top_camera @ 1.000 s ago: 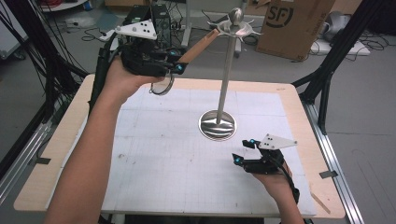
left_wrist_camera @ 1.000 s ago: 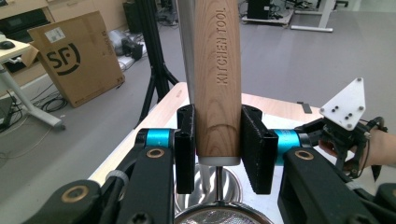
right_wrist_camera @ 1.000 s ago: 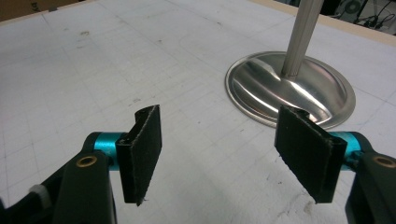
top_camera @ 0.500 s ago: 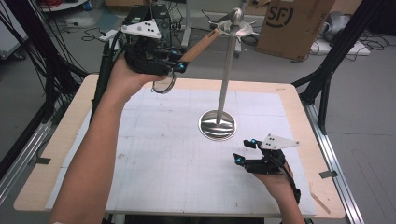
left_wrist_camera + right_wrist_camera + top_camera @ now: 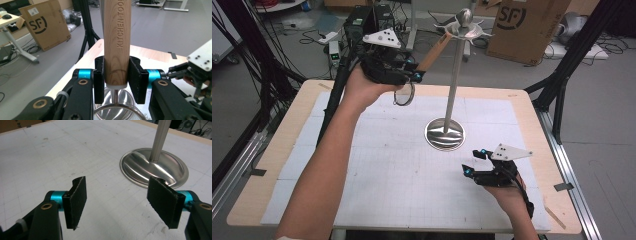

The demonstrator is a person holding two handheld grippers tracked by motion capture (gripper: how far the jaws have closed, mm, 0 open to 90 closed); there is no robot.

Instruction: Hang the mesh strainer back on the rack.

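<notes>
Gripping a wooden handle (image 5: pixel 116 42) stamped "KITCHEN TOOL", the left gripper (image 5: pixel 412 70) has both jaws pressed against its sides and is raised high over the far left of the table (image 5: pixel 277 150). The handle slants up to the hooks at the top of a metal stand (image 5: pixel 453 80), and a wire ring (image 5: pixel 404 95) hangs below the gripper. The stand's round base (image 5: pixel 155 167) sits on the white mat (image 5: pixel 402 170). The right gripper (image 5: pixel 123 202) rests low near the base, jaws wide apart and holding nothing. A cardboard box (image 5: pixel 524 25) stands on the floor beyond.
</notes>
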